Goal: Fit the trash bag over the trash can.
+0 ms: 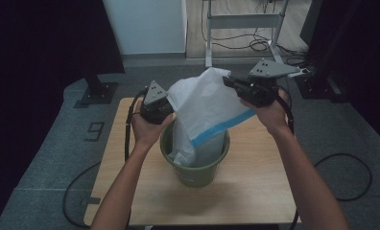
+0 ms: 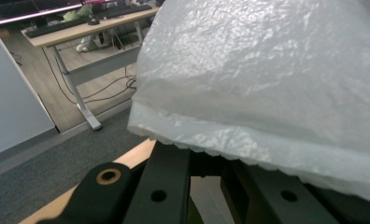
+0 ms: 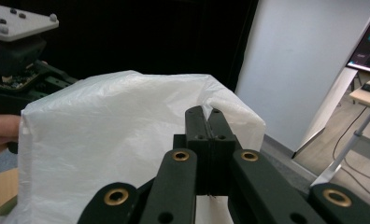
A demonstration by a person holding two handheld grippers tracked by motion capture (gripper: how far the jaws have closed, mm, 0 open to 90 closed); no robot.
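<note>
High view: the left hand-held gripper [image 1: 165, 106] and right hand-held gripper [image 1: 236, 85] each pinch the bag [image 1: 209, 108] by its top edge, stretched between them above the bin [image 1: 195, 167] on the counter [image 1: 255, 191]. The bag's lower end already hangs below them in the bin; spreading it over the rim appears left.

Left gripper view: jaws closed on plastic draped over them.

Right gripper view: jaws clamped together on the bag's edge.
</note>
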